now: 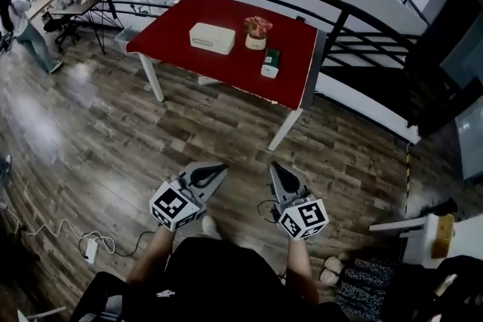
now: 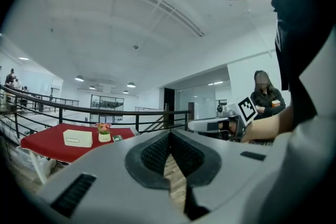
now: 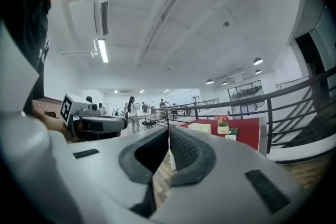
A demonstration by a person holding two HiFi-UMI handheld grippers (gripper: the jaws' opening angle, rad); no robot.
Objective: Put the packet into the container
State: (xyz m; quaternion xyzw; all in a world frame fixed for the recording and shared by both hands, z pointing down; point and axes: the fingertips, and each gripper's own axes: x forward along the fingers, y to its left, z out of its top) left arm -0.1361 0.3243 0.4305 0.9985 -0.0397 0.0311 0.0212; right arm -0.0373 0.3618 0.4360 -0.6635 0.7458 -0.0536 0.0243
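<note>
A white, rounded container rests on the red table, far ahead of me. Close to it sit a small flower pot, a dark green packet and a little white box. My left gripper and right gripper are held low in front of my body, over the wooden floor and well short of the table. Both are shut with nothing between the jaws. The left gripper view shows the container small in the distance. The right gripper view shows the table beyond the fingertips.
A black railing curves behind and to the right of the table. Desks with people stand at the far left. A cable and a power strip lie on the floor at my lower left. Shoes and a white stand are at my right.
</note>
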